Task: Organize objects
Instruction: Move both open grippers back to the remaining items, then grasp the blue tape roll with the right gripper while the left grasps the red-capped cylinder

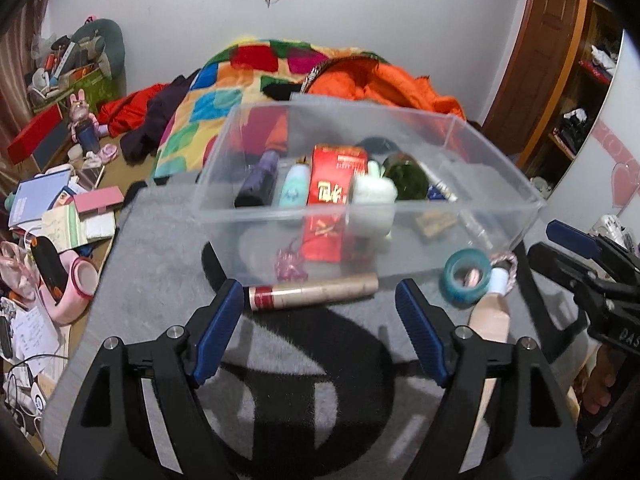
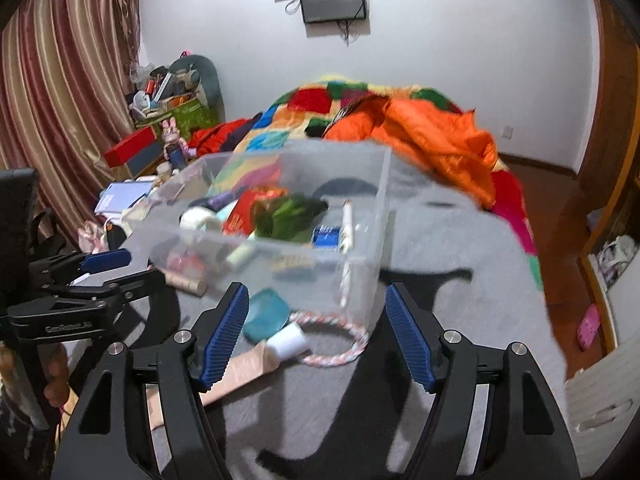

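Clear bin [image 1: 400,216], mid grey blanket [image 1: 160,264]: already holds red box [image 1: 334,184], bottles, sundries. Outstanding, against its near wall: cardboard tube [image 1: 316,292], teal tape roll [image 1: 466,280], pink tube [image 1: 490,320]. Left gripper [image 1: 320,320], right gripper [image 2: 316,332]: both released, empty.

A lived-in bedroom in a home: a bed [image 2: 460,240] spread with a grey blanket [image 1: 160,272] and a patchwork quilt [image 2: 280,128], an orange duvet [image 2: 432,136] bunched near the far wall. Striped curtains [image 2: 60,100] hang at 1 side, a wooden wardrobe [image 1: 560,60] stands at the other, and books, boxes and a toy rabbit [image 1: 78,110] crowd the bedside clutter [image 1: 52,208].
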